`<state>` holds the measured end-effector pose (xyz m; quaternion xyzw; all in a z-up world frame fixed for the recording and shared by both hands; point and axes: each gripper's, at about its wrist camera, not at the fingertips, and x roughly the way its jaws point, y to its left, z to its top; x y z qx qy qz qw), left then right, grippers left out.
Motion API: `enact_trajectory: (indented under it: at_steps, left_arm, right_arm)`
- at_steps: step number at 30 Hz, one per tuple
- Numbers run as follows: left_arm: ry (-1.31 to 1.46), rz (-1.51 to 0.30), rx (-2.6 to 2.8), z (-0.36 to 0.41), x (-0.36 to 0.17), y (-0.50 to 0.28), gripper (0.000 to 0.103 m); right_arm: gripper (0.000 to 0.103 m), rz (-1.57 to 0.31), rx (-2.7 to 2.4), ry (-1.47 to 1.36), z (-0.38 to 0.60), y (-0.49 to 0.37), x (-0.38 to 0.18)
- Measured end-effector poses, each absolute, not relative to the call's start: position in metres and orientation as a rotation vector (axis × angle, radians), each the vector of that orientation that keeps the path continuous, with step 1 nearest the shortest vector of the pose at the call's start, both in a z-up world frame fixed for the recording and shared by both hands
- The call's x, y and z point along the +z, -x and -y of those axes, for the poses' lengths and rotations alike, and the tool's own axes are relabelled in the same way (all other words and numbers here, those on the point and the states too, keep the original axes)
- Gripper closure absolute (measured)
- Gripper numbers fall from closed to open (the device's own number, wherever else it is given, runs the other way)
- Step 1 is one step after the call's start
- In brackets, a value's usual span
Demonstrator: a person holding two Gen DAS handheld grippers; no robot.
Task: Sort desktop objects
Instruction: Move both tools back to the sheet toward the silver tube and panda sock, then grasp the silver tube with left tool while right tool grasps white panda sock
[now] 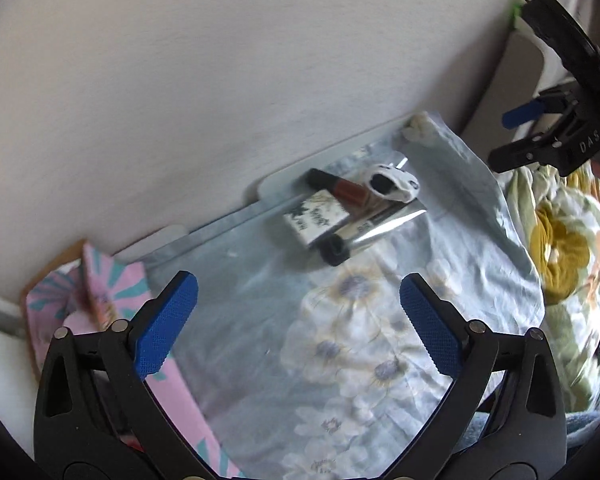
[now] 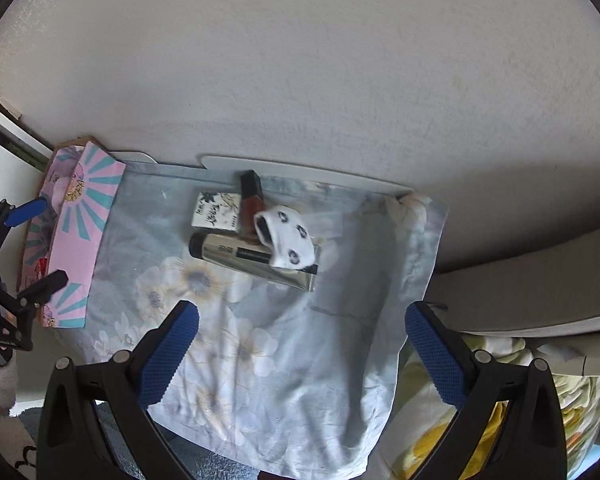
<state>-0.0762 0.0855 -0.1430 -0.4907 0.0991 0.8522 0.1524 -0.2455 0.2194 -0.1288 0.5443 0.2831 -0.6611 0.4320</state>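
Note:
A small heap lies near the wall on a pale floral cloth (image 2: 284, 344): a white card box with black print (image 2: 216, 211), a brown bottle with a black cap (image 2: 252, 196), a silver tube with a black cap (image 2: 252, 258), and a white sock with black spots (image 2: 288, 242) on top. The heap also shows in the left wrist view: box (image 1: 315, 218), bottle (image 1: 342, 186), tube (image 1: 364, 230), sock (image 1: 394, 186). My left gripper (image 1: 298, 320) is open and empty, short of the heap. My right gripper (image 2: 300, 344) is open and empty above the cloth.
A pink box with teal rays (image 2: 80, 240) stands at the cloth's left edge, also in the left wrist view (image 1: 112, 300). A white wall runs behind. A yellow-flowered quilt (image 1: 560, 248) lies to the right. The cloth (image 1: 340, 340) covers a desk.

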Motion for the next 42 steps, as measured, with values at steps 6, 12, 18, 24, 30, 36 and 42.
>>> enact_trajectory:
  at_steps: [6,12,18,24,30,36,42]
  left_arm:
    - [1.316,-0.441,2.309,-0.136,-0.184,0.102,0.015]
    - [1.235,-0.592,2.152,-0.176,-0.220,0.116,0.033]
    - [1.239,-0.628,2.060,-0.189,-0.252,0.131,0.039]
    - [1.245,-0.634,2.013,-0.195,-0.267,0.134,0.043]
    - [1.273,-0.629,1.973,-0.200,-0.274,0.137,0.043]
    - [1.304,-0.573,1.957,-0.198,-0.280,0.141,0.056]
    - [1.290,-0.602,1.938,-0.202,-0.281,0.132,0.065]
  right_arm:
    - [0.010,-0.683,-1.566,-1.401,-0.214,0.261,-0.174]
    - [0.034,-0.714,-1.441,-1.402,-0.190,0.266,-0.222]
    - [0.041,-0.727,-1.373,-1.344,-0.172,0.268,-0.241]
    - [0.055,-0.711,-1.342,-1.358,-0.161,0.277,-0.259]
    - [0.064,-0.661,-1.341,-1.375,-0.159,0.285,-0.264]
    - [0.069,-0.680,-1.355,-1.362,-0.159,0.288,-0.265]
    - [0.070,-0.661,-1.379,-1.360,-0.163,0.292,-0.262]
